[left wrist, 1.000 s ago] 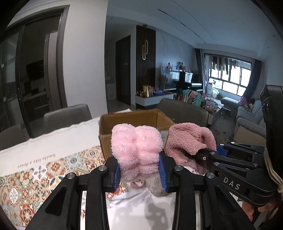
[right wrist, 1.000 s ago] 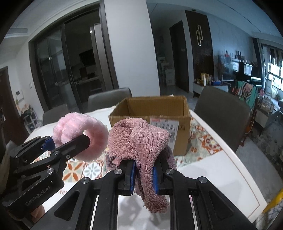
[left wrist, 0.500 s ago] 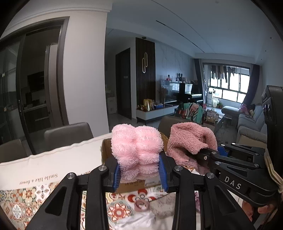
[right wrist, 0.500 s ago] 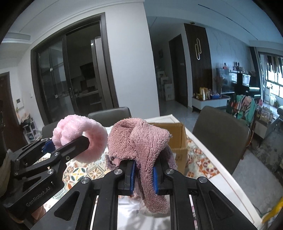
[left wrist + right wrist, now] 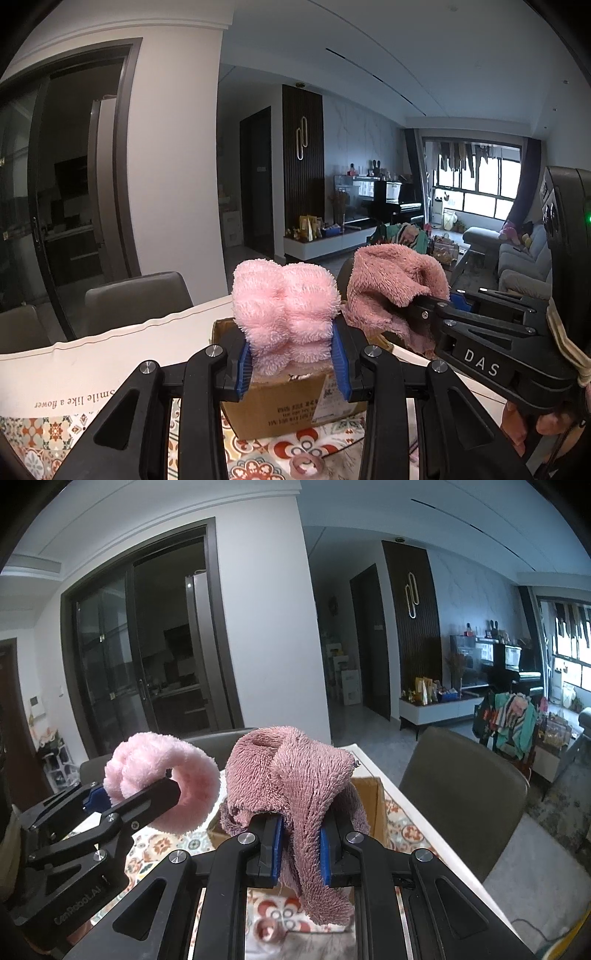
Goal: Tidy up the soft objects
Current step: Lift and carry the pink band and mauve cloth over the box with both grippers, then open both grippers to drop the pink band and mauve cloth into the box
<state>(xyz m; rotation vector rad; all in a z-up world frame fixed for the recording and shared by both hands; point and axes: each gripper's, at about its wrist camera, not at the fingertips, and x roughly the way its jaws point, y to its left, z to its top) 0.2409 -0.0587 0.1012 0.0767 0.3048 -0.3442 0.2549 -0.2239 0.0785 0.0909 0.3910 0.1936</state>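
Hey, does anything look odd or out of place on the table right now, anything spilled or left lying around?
Nothing spilled or damaged. One small pink ring-shaped item lies loose on the patterned tablecloth, in front of the cardboard box rather than in it. What it is, I cannot tell. Both fluffy pieces are held in the grippers.

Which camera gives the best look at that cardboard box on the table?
The left wrist view: the cardboard box shows its front face and printed label between the fingers of the left tool. In the right wrist view the box is mostly hidden behind the dusty-pink towel; only edges show.
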